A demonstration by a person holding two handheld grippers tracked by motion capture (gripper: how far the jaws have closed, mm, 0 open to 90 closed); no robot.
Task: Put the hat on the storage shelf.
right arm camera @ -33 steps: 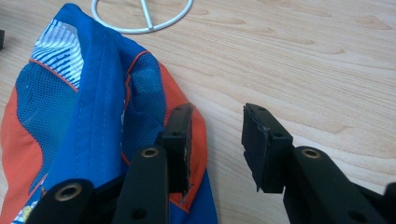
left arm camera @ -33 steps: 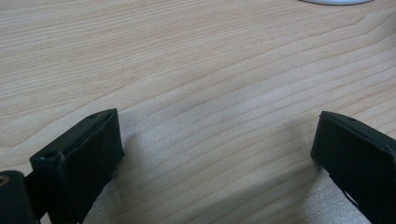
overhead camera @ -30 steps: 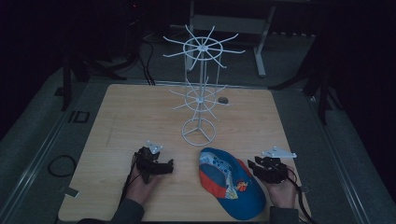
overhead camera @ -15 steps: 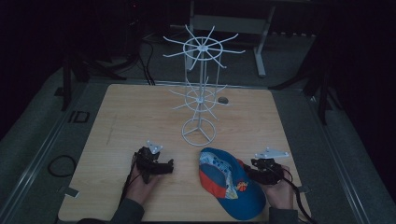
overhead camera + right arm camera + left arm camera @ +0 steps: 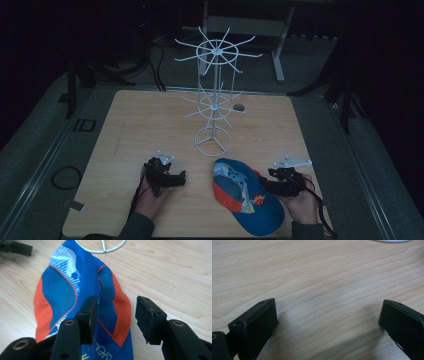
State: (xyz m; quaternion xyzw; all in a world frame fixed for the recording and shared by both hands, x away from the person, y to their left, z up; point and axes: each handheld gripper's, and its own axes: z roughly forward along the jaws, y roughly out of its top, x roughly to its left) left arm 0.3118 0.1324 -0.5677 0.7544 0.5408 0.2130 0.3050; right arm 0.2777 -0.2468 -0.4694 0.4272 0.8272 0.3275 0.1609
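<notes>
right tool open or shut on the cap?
Open. Right tool has its jaws apart over the cap, one edge of it between them, not clamped.

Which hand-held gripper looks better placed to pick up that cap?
The right hand-held gripper, probably. Its open jaws already straddle the edge of the cap, while the left hand-held gripper rests apart from it over bare table.

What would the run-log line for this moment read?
left tongs: open, empty | right tongs: open, straddling blue-and-orange fabric cap edge | white wire rack: bare
</notes>
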